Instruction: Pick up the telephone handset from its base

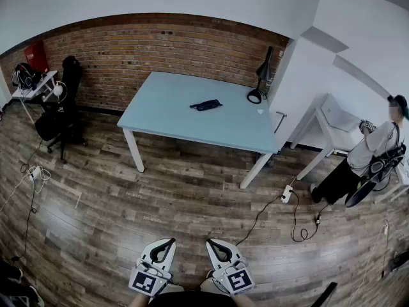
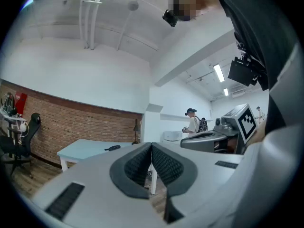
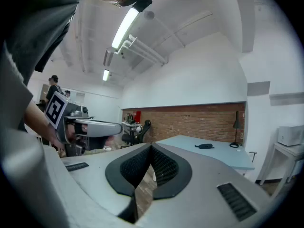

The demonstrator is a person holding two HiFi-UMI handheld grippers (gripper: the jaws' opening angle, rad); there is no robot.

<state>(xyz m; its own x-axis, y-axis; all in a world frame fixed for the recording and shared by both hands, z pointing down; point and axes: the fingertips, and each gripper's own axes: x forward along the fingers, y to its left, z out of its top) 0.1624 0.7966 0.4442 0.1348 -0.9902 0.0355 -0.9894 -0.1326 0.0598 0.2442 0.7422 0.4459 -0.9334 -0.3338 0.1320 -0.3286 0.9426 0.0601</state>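
1. The person stood well back from the counter (image 1: 160,117) with both tools held low in front. The left claw (image 1: 170,242) had its jaws pressed together with nothing between them. The right claw (image 1: 210,242) was closed and empty too.
2. The telephone (image 1: 206,105) lay as a small dark shape about the middle of the pale blue counter, a little toward the far edge. A black desk lamp (image 1: 261,82) stood by the far right corner. From that distance I couldn't tell handset from base.
3. The step in hand, as I judged it, was simply the approach. That meant crossing the wood floor to the counter's near edge, minding the cable (image 1: 259,215) that trailed off near its right legs.
4. To do it well, I'd have spread one claw wide before reaching in, not over the phone itself.
5. The jaws would best go astride the handset's narrow middle, closing across its width.
6. A straight lift upward seemed wisest, so the base wouldn't drag toward an edge. The spare claw could rest on the base to pin it.
7. No cord could be made out, so a slow first lift would be prudent.
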